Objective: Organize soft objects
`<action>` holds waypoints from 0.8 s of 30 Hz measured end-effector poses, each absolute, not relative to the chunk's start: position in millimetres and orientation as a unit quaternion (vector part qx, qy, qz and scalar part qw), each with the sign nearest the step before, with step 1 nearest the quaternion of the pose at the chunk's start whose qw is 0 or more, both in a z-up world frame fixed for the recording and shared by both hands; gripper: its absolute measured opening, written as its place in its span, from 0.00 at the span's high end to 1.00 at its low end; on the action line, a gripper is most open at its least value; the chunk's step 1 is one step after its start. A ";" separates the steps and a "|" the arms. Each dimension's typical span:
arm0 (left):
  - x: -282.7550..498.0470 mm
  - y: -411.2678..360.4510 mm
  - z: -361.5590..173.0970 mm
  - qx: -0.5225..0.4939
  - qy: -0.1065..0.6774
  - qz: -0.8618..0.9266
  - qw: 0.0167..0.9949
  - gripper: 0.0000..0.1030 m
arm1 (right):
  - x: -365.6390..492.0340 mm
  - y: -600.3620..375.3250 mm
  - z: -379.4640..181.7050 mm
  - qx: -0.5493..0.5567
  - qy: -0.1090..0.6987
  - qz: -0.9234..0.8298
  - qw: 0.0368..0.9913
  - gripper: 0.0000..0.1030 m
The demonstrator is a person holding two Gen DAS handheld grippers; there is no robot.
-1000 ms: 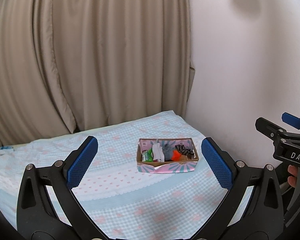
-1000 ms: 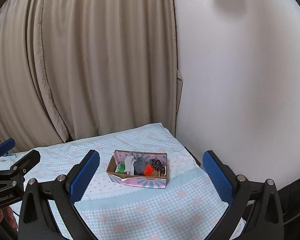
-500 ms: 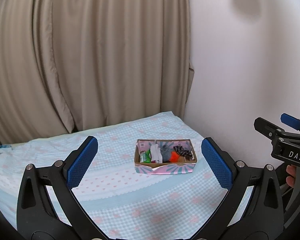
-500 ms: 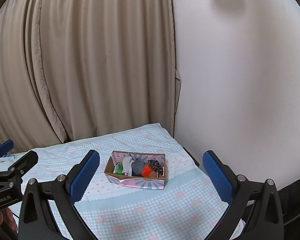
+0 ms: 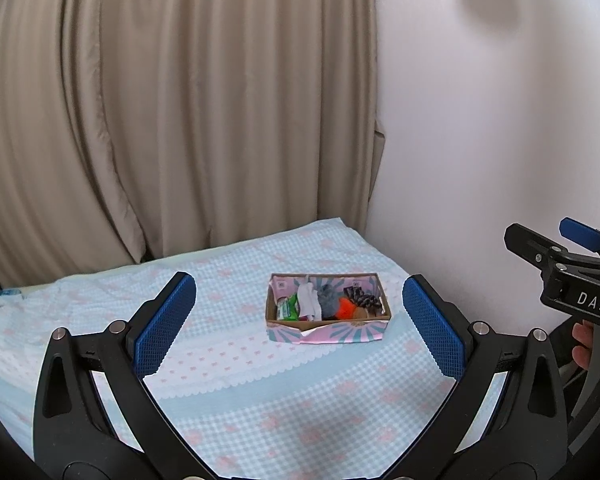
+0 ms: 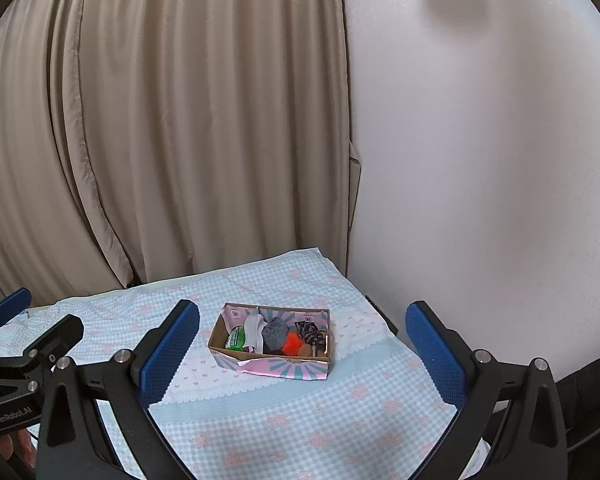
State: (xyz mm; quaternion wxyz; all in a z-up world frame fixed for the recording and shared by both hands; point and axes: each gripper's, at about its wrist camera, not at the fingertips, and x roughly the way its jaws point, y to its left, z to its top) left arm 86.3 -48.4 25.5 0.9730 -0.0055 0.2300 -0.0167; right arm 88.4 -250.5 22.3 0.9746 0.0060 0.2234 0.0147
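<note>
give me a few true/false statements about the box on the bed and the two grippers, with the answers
1. The cardboard box sits on the checked bedspread. True.
2. The left gripper is shut on the orange item. False: its jaws are wide open and hold nothing; the orange item lies in the box.
3. The box is empty. False: it holds several soft things, among them a white cloth and a grey item.
4. The right gripper is open and apart from the box. True.
5. A beige curtain hangs behind the bed. True.
6. The green item lies on the bedspread outside the box. False: it is inside the box, at its left end.
</note>
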 end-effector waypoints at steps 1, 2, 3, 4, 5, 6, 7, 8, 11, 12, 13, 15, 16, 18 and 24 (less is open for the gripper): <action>86.7 -47.9 25.8 -0.005 0.230 -0.016 0.973 0.00 | 88.1 -250.2 22.2 0.005 0.223 0.014 0.975 0.00; 86.6 -48.0 25.8 -0.004 0.230 -0.015 0.973 0.00 | 88.4 -249.5 22.3 0.004 0.223 0.014 0.975 0.00; 86.5 -48.2 25.7 -0.002 0.230 -0.013 0.973 0.00 | 88.7 -249.1 21.9 0.004 0.223 0.014 0.975 0.00; 86.5 -48.3 25.7 0.001 0.229 -0.010 0.973 0.00 | 88.5 -248.7 21.9 0.005 0.224 0.014 0.975 0.00; 86.3 -48.5 26.0 0.003 0.228 -0.009 0.974 0.00 | 88.8 -247.9 21.8 0.006 0.224 0.014 0.974 0.00; 87.1 -48.5 25.8 0.005 0.227 -0.008 0.974 0.00 | 88.9 -248.3 21.8 0.005 0.224 0.014 0.975 0.00; 87.0 -48.9 25.7 0.007 0.226 -0.006 0.974 0.00 | 89.0 -248.6 21.7 0.005 0.224 0.015 0.975 0.00; 87.3 -48.8 25.3 0.007 0.225 -0.004 0.974 0.00 | 89.0 -248.8 21.6 0.004 0.223 0.015 0.975 0.00; 87.9 -47.2 24.9 0.005 0.220 -0.002 0.976 0.00 | 89.0 -249.0 21.4 0.005 0.224 0.015 0.975 0.00; 88.7 -46.7 23.9 0.004 0.221 0.000 0.975 0.00 | 89.0 -249.2 21.3 0.005 0.224 0.015 0.974 0.00; 89.7 -45.9 23.2 0.002 0.223 0.002 0.975 0.00 | 89.0 -248.4 21.0 0.005 0.225 0.015 0.974 0.00; 92.2 -44.3 21.2 0.000 0.226 0.010 0.974 0.00 | 88.7 -247.2 20.1 0.006 0.226 0.014 0.974 0.00; 93.6 -43.4 19.5 -0.001 0.228 0.014 0.974 0.00 | 88.8 -246.4 19.6 0.006 0.227 0.014 0.974 0.00; 95.5 -42.1 17.5 -0.001 0.231 0.018 0.973 0.00 | 90.1 -245.4 18.7 0.007 0.230 0.013 0.973 0.00; 100.2 -41.1 15.1 0.003 0.228 0.023 0.973 0.00 | 96.0 -242.5 14.8 0.010 0.239 0.009 0.971 0.00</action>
